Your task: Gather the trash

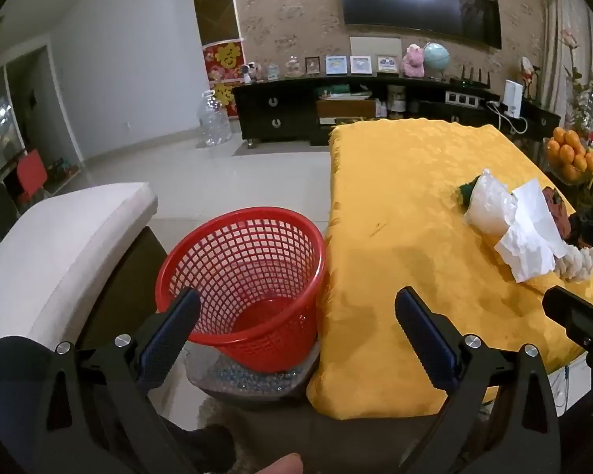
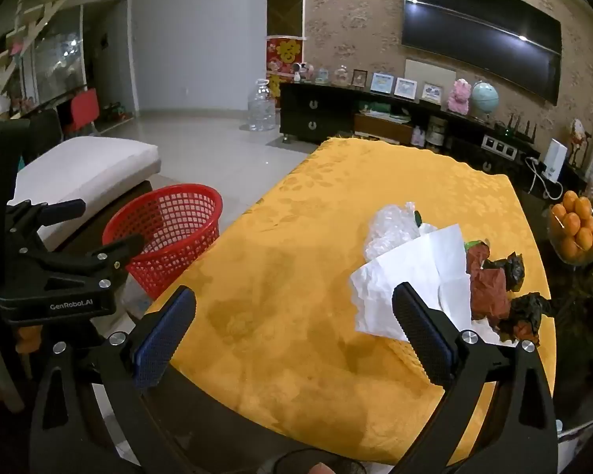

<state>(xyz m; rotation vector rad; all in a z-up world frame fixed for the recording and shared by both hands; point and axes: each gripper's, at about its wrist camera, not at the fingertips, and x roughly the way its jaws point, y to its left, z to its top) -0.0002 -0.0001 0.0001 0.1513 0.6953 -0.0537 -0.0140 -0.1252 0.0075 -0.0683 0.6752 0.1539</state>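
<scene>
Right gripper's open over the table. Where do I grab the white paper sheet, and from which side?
Take the white paper sheet by its crumpled near-left corner, which looks slightly lifted off the yellow tablecloth. Bring the right gripper in from the near, left side: that edge is bare, whereas red and black scraps crowd the right.

The yellow worktop (image 2: 296,316) lies bare from six to eleven o'clock; the trash pile (image 2: 435,276) crowds two o'clock, the red basket (image 2: 166,229) nine.
</scene>
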